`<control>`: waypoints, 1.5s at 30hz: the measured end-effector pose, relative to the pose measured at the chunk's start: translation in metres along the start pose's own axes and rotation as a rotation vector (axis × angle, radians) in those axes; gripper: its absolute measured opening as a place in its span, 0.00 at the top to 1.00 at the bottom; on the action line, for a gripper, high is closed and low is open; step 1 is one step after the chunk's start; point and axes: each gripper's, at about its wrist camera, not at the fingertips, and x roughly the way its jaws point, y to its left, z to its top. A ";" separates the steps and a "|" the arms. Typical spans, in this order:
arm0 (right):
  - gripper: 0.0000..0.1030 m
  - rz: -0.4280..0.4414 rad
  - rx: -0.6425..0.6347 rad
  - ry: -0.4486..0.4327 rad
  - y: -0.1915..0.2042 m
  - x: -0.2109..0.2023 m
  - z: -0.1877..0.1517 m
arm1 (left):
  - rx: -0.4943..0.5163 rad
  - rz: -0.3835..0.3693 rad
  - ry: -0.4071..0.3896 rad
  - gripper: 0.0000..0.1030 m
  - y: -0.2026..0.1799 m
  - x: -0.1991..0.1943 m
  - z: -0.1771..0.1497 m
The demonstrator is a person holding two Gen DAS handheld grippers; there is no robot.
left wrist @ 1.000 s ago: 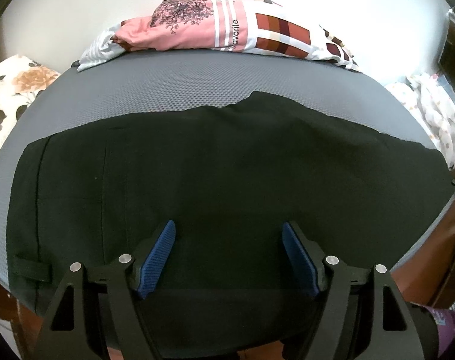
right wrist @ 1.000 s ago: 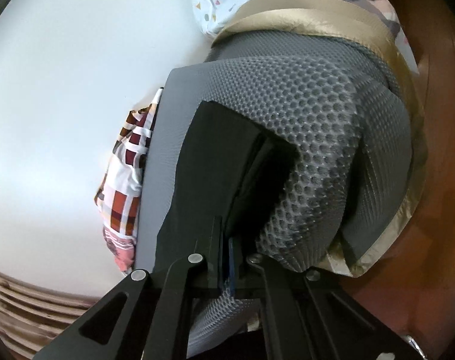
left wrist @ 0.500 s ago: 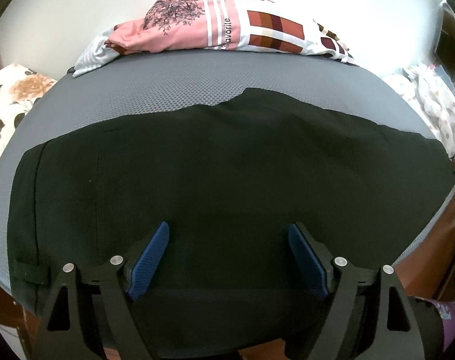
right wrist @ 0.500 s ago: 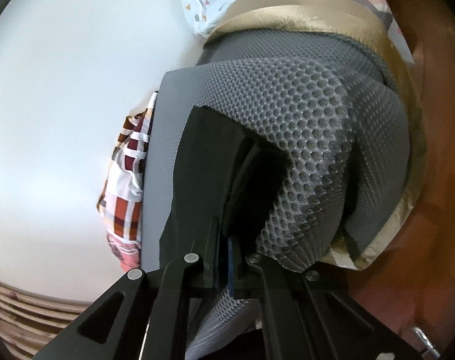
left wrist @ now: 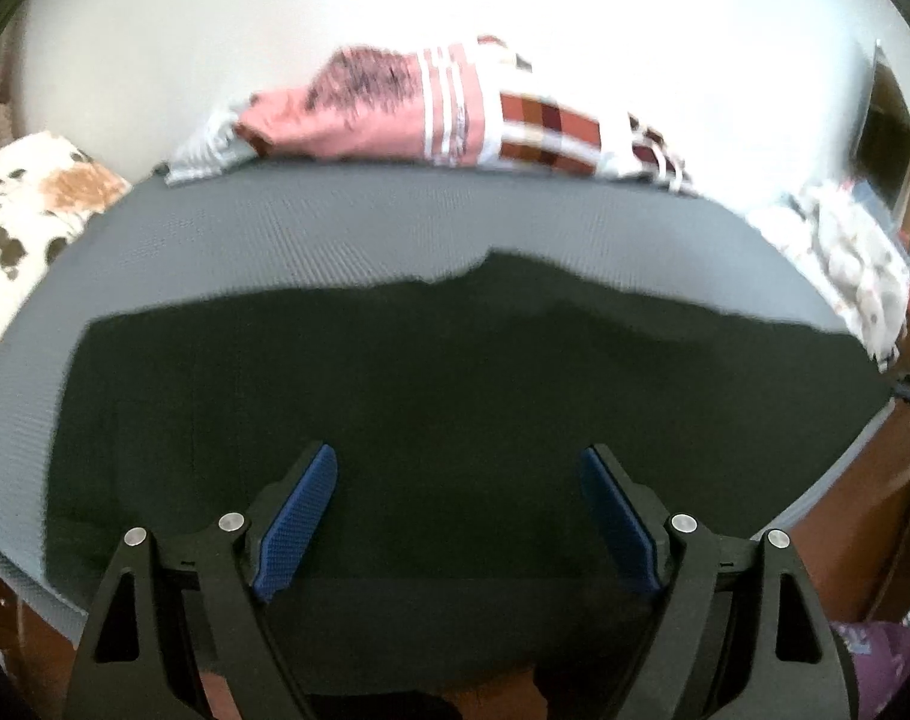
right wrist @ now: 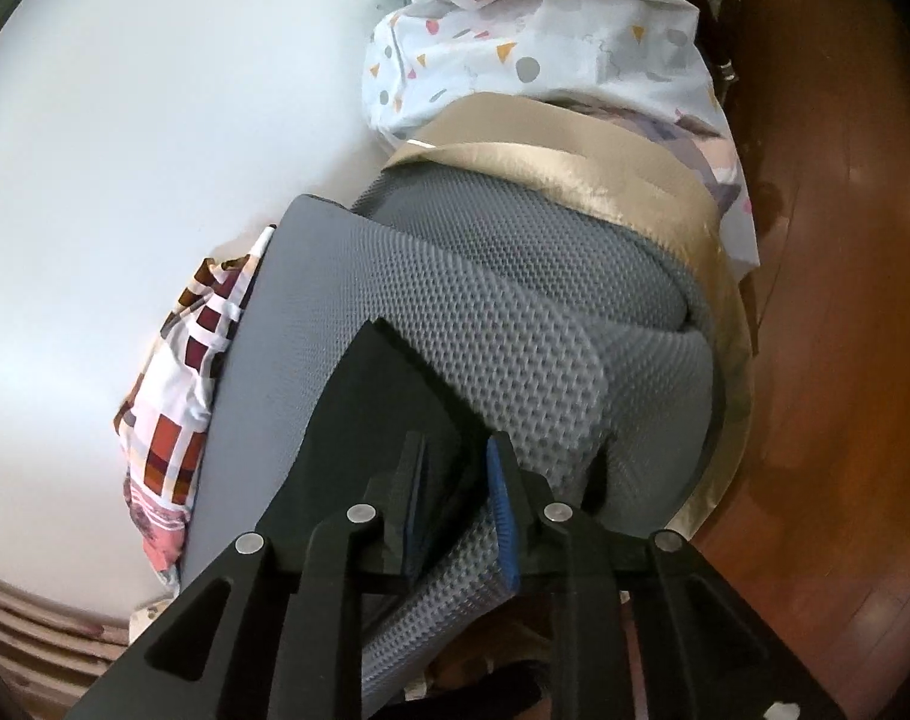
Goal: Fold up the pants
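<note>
Pants [left wrist: 455, 396] are lying spread across the grey mattress [left wrist: 395, 228], blurred, near edge hidden; left gripper [left wrist: 457, 510] is hovering wide open; right gripper [right wrist: 455, 480] is parting — pants edge between its fingers.

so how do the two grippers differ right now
The left gripper stands wide open above the black pants, gripping nothing. The right gripper has only a narrow gap, with the pants' edge and grey mesh cover between its fingers. Both have blue pads.

Your left gripper [left wrist: 457, 516] and right gripper [right wrist: 455, 510], black angular frames, silver round screws, blue textured finger pads [left wrist: 299, 516].
</note>
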 end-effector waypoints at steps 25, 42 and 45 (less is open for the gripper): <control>0.44 0.191 0.057 0.155 0.006 0.037 -0.016 | -0.161 0.054 -0.023 0.19 0.028 -0.002 -0.012; 0.89 0.024 -0.076 0.108 0.028 0.056 -0.017 | -0.123 0.198 -0.059 0.11 0.018 -0.009 -0.014; 0.89 0.022 -0.063 0.105 0.027 0.057 -0.017 | -0.112 0.209 -0.054 0.11 0.016 -0.007 -0.014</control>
